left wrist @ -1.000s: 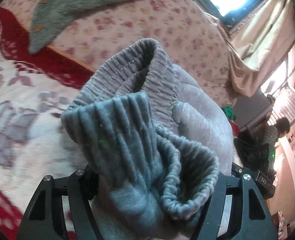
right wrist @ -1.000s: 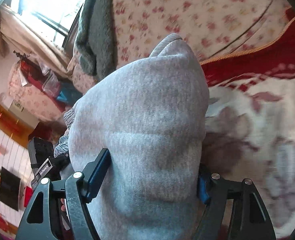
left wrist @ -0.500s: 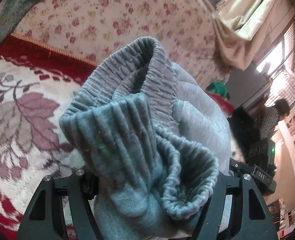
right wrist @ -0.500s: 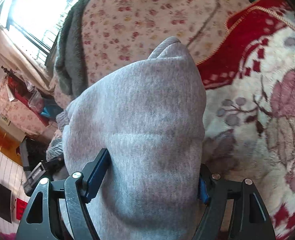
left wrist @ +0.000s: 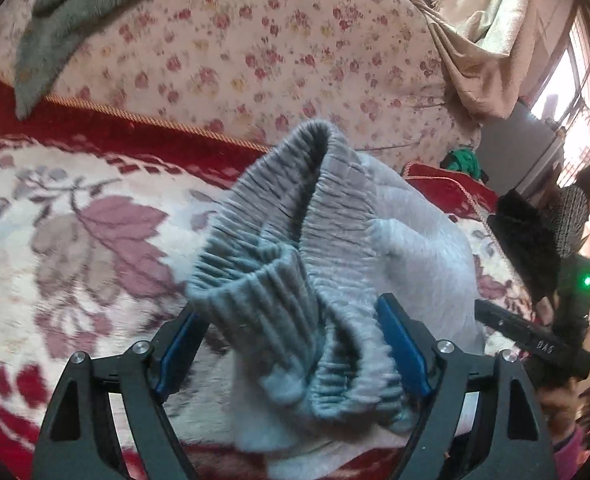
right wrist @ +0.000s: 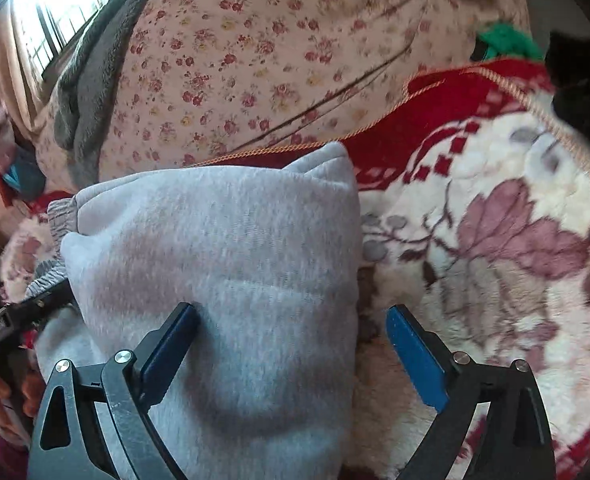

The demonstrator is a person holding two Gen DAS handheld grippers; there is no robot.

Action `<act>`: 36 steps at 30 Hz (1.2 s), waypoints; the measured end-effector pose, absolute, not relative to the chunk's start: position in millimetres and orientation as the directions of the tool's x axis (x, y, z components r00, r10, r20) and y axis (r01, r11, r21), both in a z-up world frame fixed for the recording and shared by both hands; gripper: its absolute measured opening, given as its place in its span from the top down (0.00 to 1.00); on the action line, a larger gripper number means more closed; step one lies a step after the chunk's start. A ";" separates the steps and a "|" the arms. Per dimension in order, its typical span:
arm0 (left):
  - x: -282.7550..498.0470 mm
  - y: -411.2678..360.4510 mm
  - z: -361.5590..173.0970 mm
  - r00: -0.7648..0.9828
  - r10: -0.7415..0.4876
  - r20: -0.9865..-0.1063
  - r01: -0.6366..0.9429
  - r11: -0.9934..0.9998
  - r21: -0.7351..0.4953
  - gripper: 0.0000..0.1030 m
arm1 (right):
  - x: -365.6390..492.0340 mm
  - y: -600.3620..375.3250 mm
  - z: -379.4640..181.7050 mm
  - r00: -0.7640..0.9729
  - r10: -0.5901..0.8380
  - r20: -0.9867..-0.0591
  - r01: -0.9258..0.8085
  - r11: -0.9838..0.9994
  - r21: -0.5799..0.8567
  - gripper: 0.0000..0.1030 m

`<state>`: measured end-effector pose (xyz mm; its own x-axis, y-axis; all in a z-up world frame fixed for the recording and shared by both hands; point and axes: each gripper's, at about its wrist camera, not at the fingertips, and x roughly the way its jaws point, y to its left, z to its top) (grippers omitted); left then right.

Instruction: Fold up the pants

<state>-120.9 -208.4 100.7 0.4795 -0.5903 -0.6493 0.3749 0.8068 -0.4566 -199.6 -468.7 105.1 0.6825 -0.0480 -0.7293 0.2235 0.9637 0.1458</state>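
Two black two-finger grippers with blue pads frame a bundle of soft grey fleece pants, which lies folded on a plush cream blanket with maroon leaves and a red border. The left gripper stands wide, its pads spread on either side of the ribbed, gathered elastic waistband and a ribbed cuff; the fabric bulges between the fingers, though whether either pad touches it I cannot tell. The right gripper is likewise wide: its left pad sits against the smooth brushed face of the pants, while its right pad hangs apart from the cloth, over the fuzzy blanket.

Half a second ago both sets of fingers were pinched into the fleece, the pads buried in the cloth; they have since spread, and the blue pads show plainly. The bundle, then held up and rounded, has sunk flatter onto the blanket.

Beyond lie a pale quilt printed with small red roses, a shaggy grey-green throw draped over it, and a beige curtain.
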 end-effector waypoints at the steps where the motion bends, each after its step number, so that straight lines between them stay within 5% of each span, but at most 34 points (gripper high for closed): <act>1: -122.2 -207.8 104.7 0.489 -0.580 -0.652 0.377 0.814 -0.441 0.19 | -201.6 -468.4 107.5 0.687 -0.049 -0.725 0.229 0.961 0.152 0.05; 12: -149.8 -216.2 147.6 0.622 -0.446 -0.644 0.388 0.890 -0.241 0.17 | -221.8 -440.8 127.8 0.726 -0.059 -0.686 0.260 0.946 0.194 0.05; 36: -167.8 -264.3 169.0 0.676 -0.380 -0.631 0.400 0.909 -0.118 0.11 | -231.4 -410.6 132.9 0.743 -0.061 -0.667 0.217 0.964 0.153 0.05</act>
<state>-167.8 -264.3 169.0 0.6762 -0.3796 -0.6314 0.4001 0.9089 -0.1179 -231.4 -410.6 132.9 0.7426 -0.0615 -0.6669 0.2171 0.9641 0.1528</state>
